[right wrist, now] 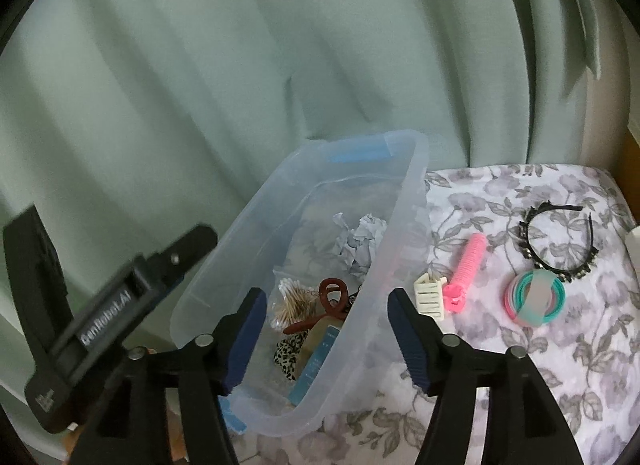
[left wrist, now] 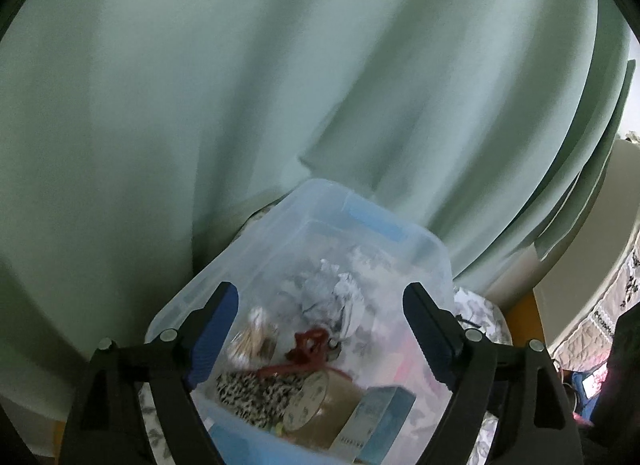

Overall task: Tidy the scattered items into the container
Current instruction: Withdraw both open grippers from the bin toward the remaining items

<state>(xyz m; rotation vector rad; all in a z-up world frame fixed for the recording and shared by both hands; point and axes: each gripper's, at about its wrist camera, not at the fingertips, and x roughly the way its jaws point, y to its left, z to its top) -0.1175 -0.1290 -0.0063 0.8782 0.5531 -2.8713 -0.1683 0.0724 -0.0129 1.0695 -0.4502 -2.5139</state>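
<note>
Both tools hang empty over a half-filled clear plastic container, a pause between pick-ups in the tidying job. The left tool, its blue-padded fingers spread wide with nothing between them, hovers directly above the bin's open mouth. Below it lie a brown claw clip, a leopard-print scrunchie, a roll of brown tape, a small blue box, a packet of cotton swabs and crumpled paper.

The right tool, also spread and holding nothing, straddles the container's near right wall. The remaining scattered items sit ahead and to its right on the surface, which is covered in a grey floral cloth: a cream comb clip just beside the bin wall, a pink hair roller next to it, a stack of pastel hair rings farther right, and a black studded headband beyond those.

The task appears well along but unfinished. The next move likely calls for the right tool to swing right, settle over the comb clip and close on it without nudging the bin.

A pale green curtain fills the background, hanging close behind the container. The left view is blurred.
</note>
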